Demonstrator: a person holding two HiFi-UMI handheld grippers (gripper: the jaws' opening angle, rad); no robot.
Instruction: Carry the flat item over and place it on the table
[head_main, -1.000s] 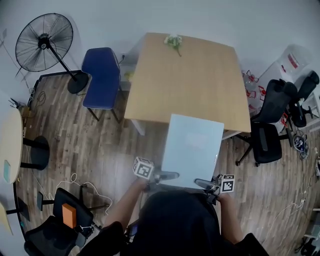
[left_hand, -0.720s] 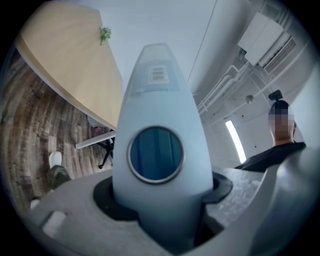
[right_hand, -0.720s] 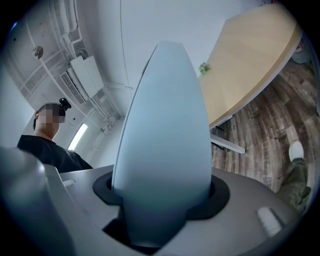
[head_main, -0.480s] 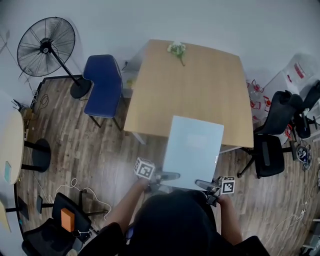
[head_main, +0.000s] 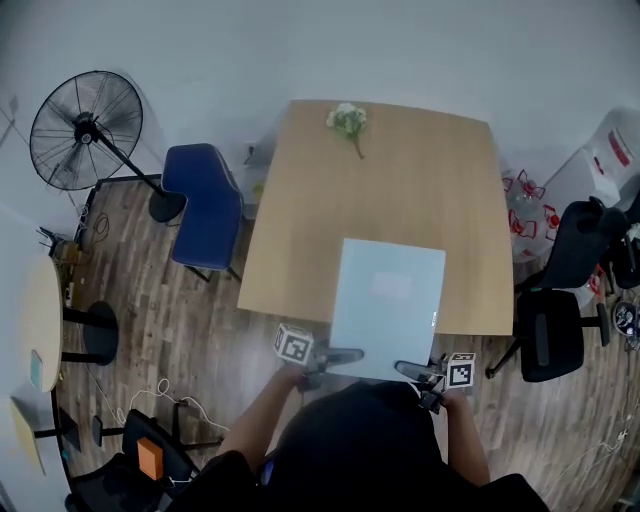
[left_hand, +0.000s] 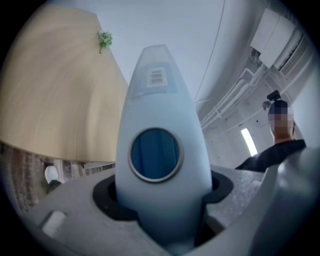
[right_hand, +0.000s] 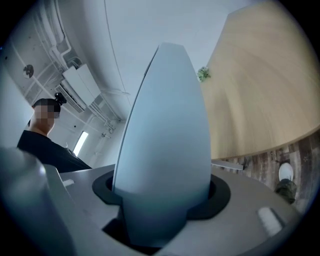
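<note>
A pale blue flat panel is held level over the near edge of the light wood table. My left gripper is shut on its near left edge and my right gripper is shut on its near right edge. In the left gripper view the panel fills the middle, clamped between the grey jaws, with a round dark inset and a barcode label on it. In the right gripper view the same panel stands clamped in the jaws, with the table beyond at the right.
A sprig of white flowers lies at the table's far edge. A blue chair and a standing fan are at the left, black office chairs at the right. Another round table sits far left.
The table has come nearer in the head view and the panel now reaches further over its near edge. Both grippers keep their hold on the panel.
</note>
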